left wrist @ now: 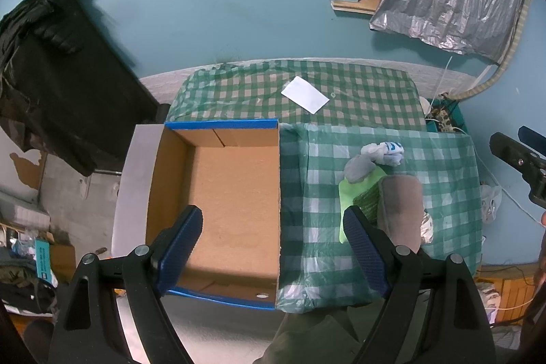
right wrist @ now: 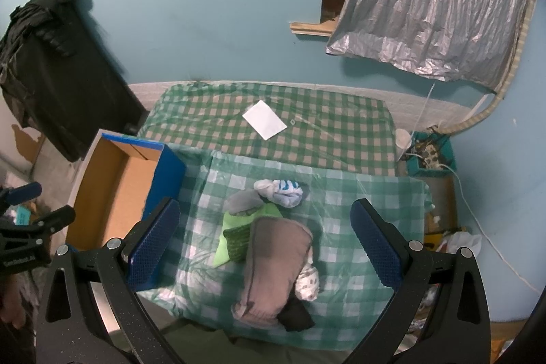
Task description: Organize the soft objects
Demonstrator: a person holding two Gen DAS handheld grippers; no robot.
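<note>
Socks and soft cloths point(right wrist: 269, 248) lay in a loose heap on the green checked tablecloth point(right wrist: 358, 193), just right of the cardboard box point(left wrist: 235, 193). The box, blue-edged, stood open and held nothing. On top of the heap lay a grey sock point(right wrist: 276, 265), over a lime-green cloth point(right wrist: 235, 227), with a white-and-blue bundle point(right wrist: 285, 190) behind. The left gripper point(left wrist: 273, 248) hung wide open over the box's right wall; the right gripper point(right wrist: 264, 244) gaped above the heap, gripping nothing.

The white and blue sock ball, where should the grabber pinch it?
Probably from above, across the middle of the sock ball. It is a rounded bundle at the far end of the pile, with nothing on top, and the right gripper is open above the pile.
</note>
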